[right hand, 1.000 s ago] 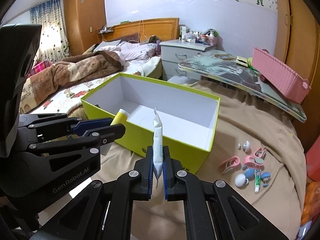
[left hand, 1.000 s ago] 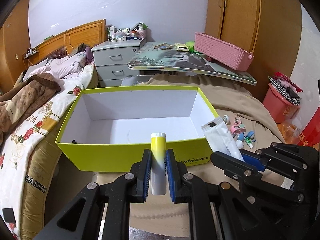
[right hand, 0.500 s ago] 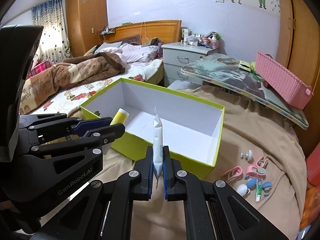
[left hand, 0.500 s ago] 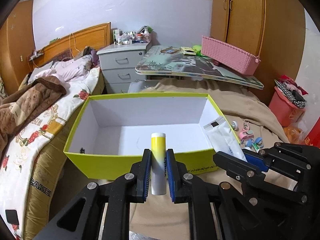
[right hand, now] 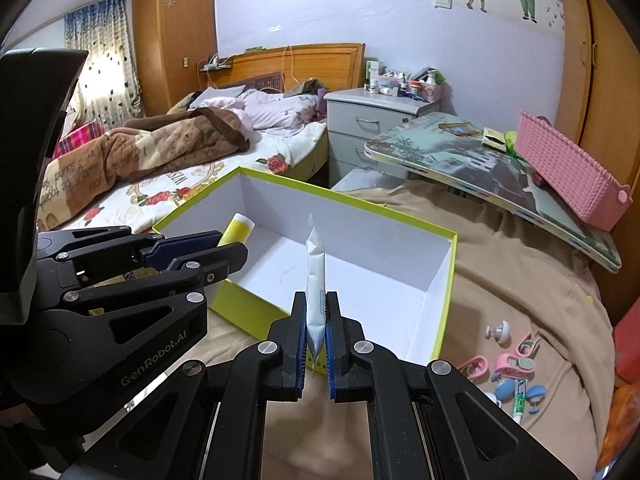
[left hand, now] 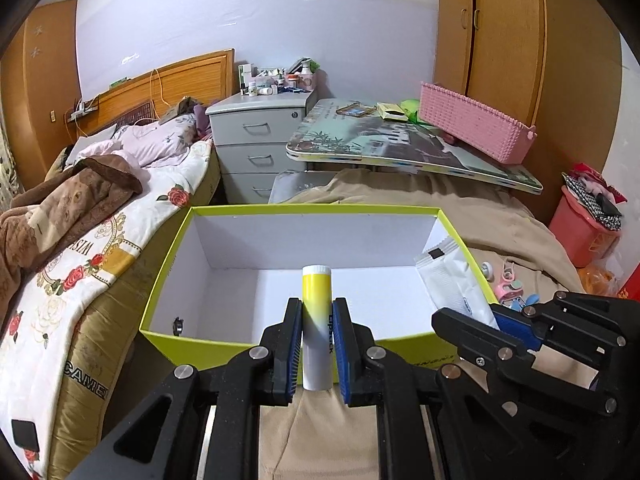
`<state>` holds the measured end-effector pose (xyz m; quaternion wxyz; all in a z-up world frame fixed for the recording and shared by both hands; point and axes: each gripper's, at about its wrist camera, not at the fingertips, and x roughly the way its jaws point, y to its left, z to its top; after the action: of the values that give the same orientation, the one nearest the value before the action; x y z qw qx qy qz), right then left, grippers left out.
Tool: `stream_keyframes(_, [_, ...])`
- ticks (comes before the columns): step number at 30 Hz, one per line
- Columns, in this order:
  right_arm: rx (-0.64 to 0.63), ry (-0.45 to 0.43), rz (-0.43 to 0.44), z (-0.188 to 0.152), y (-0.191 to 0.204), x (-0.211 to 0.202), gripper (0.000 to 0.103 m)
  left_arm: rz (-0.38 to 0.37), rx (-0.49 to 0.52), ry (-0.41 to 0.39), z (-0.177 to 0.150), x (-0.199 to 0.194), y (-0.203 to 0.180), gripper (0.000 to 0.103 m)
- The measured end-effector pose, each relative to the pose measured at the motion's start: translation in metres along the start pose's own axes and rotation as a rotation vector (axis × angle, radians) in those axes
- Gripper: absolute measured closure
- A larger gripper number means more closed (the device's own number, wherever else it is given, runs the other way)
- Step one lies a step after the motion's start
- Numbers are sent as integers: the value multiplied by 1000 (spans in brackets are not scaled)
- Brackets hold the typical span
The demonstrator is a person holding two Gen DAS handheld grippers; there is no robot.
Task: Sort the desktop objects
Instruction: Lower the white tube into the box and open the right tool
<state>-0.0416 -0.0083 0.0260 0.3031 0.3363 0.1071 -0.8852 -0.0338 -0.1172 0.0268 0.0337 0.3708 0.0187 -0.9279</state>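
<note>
A yellow-and-white lip balm stick (left hand: 317, 320) stands upright between the pads of my left gripper (left hand: 316, 344), which is shut on it just in front of the near wall of the lime-green box (left hand: 224, 350). My right gripper (right hand: 316, 332) is shut on a white tube (right hand: 315, 280) held edge-on above the box's near wall (right hand: 248, 312). The box's inside is white and holds no sorted items. In the left wrist view the white tube (left hand: 452, 280) and right gripper (left hand: 486, 326) appear at the box's right corner. The left gripper (right hand: 222, 246) with the lip balm stick (right hand: 236, 229) shows left in the right wrist view.
Pink clips, a white knob and a small toothpaste tube (right hand: 516, 372) lie on the tan blanket to the box's right. A folding table (left hand: 400, 148) with a pink basket (left hand: 476, 124) stands behind. A bed (left hand: 80, 216) lies left, a red bin (left hand: 580, 232) far right.
Both grippers have risen and come closer over the box's near wall, so more of the white floor shows. Each grip is unchanged.
</note>
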Motion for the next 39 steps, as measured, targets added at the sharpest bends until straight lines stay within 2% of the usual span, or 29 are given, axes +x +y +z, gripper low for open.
stream_keyframes(30, [37, 7, 3, 28, -19, 41, 95, -12, -25, 31, 27, 46, 9, 87])
stream_keyframes(39, [63, 38, -6, 31, -31, 64, 95, -32, -43, 76, 35, 72, 12, 87])
